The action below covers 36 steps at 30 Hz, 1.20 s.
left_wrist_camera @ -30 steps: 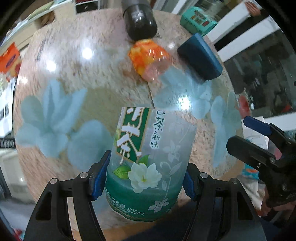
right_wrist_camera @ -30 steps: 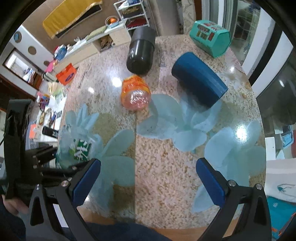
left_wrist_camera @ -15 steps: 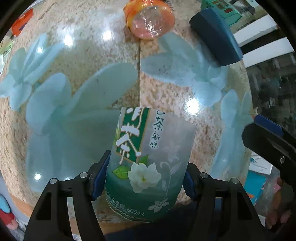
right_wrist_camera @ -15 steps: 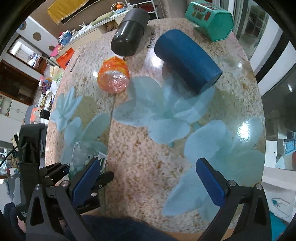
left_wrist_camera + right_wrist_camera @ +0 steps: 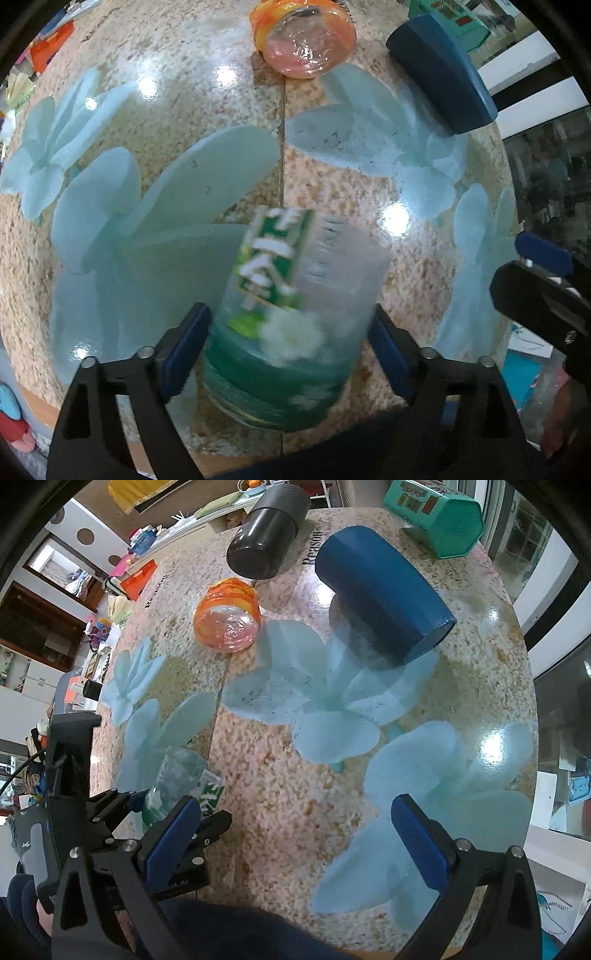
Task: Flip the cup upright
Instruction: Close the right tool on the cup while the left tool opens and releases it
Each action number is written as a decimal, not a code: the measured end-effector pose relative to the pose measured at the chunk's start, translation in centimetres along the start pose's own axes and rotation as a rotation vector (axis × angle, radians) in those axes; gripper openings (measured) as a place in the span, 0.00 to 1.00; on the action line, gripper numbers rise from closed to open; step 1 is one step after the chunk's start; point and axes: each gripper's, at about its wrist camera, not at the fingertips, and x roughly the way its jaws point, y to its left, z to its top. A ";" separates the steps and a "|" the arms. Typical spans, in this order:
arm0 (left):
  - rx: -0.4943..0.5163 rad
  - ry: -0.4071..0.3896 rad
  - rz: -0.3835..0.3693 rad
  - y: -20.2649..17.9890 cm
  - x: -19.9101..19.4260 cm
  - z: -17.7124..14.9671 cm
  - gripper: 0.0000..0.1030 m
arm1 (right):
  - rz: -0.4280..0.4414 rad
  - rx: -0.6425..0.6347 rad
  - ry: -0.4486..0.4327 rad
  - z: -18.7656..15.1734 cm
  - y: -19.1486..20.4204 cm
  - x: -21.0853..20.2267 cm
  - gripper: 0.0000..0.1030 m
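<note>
The cup (image 5: 295,325), a clear one with a green tea label, sits low in the middle of the left wrist frame, blurred, between the left gripper's (image 5: 291,343) jaws; both pads lie at its sides, pinching it near the surface's (image 5: 207,110) front edge. In the right wrist frame it shows at lower left. The right gripper (image 5: 295,842) hangs with jaws spread wide around nothing. Farther up lie an orange cup (image 5: 227,622), a blue cup (image 5: 384,594) and a black cup (image 5: 267,541), all on their sides.

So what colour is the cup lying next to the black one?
Orange cup, translucent; right wrist view shows it best.
</note>
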 end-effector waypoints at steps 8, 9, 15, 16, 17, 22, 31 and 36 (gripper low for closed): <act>0.036 0.002 0.000 1.0 -1.8 0.4 1.00 | 0.009 0.023 -0.009 0.0 -0.3 -0.2 1.00; 0.045 -0.004 -0.012 0.9 -2.1 0.5 1.00 | 0.010 0.030 -0.010 -0.1 -0.4 -0.3 1.00; 0.087 0.013 -0.022 1.4 -3.9 1.3 1.00 | 0.019 0.092 -0.016 -0.3 -0.8 -0.9 1.00; 0.098 0.018 -0.025 1.5 -4.3 1.3 1.00 | 0.022 0.104 -0.019 -0.3 -0.7 -1.1 1.00; 0.112 0.024 -0.026 1.8 -4.7 1.4 1.00 | 0.025 0.117 -0.021 -0.4 -0.5 -1.2 1.00; 0.156 0.041 -0.025 3.5 -7.0 1.0 1.00 | 0.037 0.158 -0.022 -0.2 0.8 -1.8 1.00; 0.213 0.080 -0.032 8.5 -9.3 -0.1 1.00 | 0.081 0.203 0.071 1.6 6.2 1.9 1.00; 0.242 0.122 -0.047 11.5 -9.0 -0.9 1.00 | 0.057 0.217 0.172 2.7 9.1 5.4 1.00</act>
